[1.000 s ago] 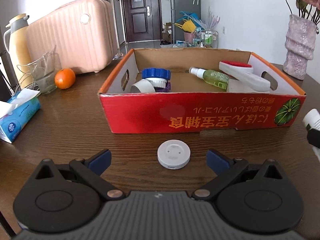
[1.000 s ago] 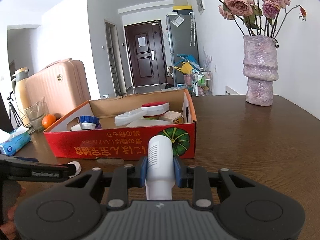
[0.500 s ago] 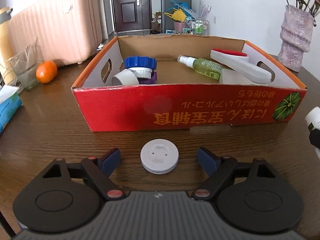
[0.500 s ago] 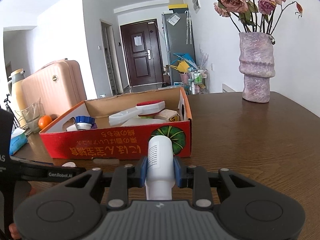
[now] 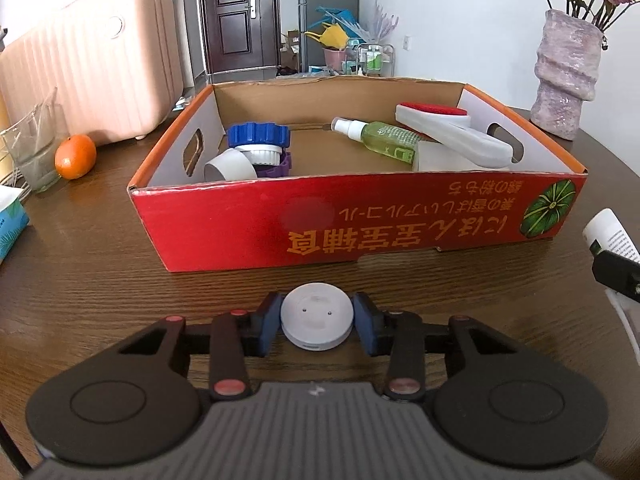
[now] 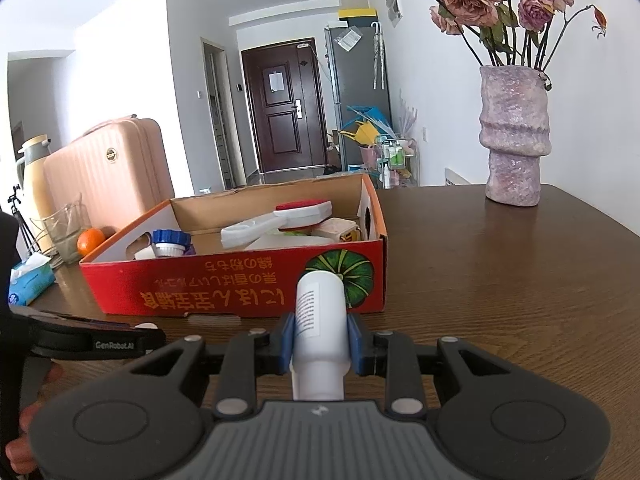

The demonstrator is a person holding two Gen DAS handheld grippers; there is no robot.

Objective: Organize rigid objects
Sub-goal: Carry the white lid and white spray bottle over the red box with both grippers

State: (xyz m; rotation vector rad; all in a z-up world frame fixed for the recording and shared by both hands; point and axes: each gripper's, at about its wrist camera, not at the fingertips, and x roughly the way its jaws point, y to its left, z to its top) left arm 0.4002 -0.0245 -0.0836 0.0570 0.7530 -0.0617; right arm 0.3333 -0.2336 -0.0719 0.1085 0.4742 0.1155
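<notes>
Left tool [image 5: 317, 317], open a second ago, now clamps the white disc [image 5: 317, 315]; right tool [image 6: 320, 339] still grips the white bottle [image 6: 319, 312].

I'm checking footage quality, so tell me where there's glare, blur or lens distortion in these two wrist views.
Left wrist view: fisheye bends the wooden table edge; window light glares off it near the orange; a blurred smudge sits on the red box front; otherwise sharp. Right wrist view: dark vignette corners, bowed walls, sheen on the tabletop by the vase; the white bottle is crisp.
</notes>
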